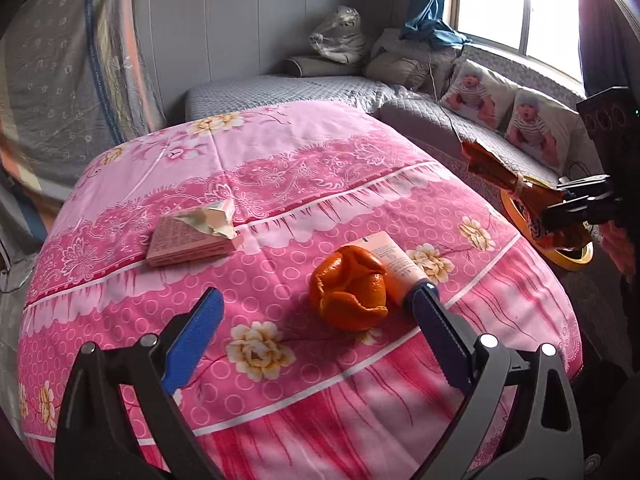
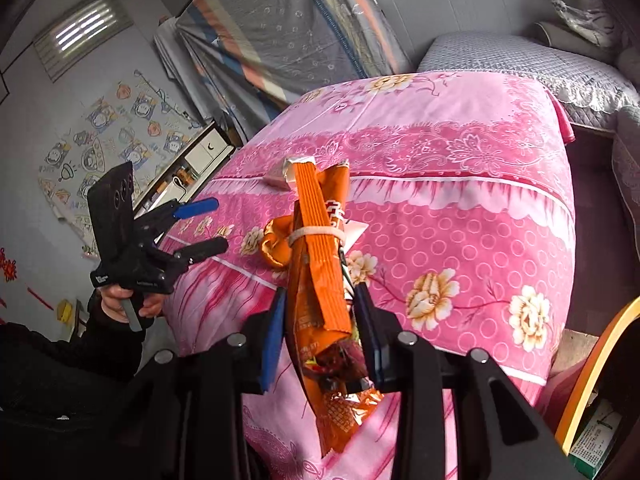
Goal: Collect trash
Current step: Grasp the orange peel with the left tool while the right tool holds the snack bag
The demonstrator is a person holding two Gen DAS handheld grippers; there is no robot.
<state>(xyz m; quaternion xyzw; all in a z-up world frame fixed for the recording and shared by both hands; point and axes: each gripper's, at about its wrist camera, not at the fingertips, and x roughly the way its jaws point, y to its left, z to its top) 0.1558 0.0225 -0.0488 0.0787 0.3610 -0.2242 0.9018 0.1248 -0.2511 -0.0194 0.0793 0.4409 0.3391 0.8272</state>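
Note:
An orange snack bag point(image 2: 316, 272), folded and tied with a rubber band, sticks up between the pads of my right gripper point(image 2: 320, 294), which is shut on it above the pink floral tablecloth point(image 2: 460, 220). In the left wrist view the same bag point(image 1: 496, 168) hangs at the right edge over a yellow-rimmed bin point(image 1: 576, 258). My left gripper point(image 1: 318, 296) is open just in front of an orange peel point(image 1: 348, 292), which lies on the cloth against a pink cream tube point(image 1: 394, 256). A crumpled paper point(image 1: 212, 218) rests on a pink box point(image 1: 184, 244).
A grey sofa point(image 1: 280, 88) with cushions and baby-print pillows point(image 1: 476, 92) runs behind and to the right of the table. A green box point(image 2: 596, 436) lies inside the yellow-rimmed bin point(image 2: 592, 364). A hand point(image 2: 120, 300) holds the left gripper point(image 2: 218, 223) at the table's left side.

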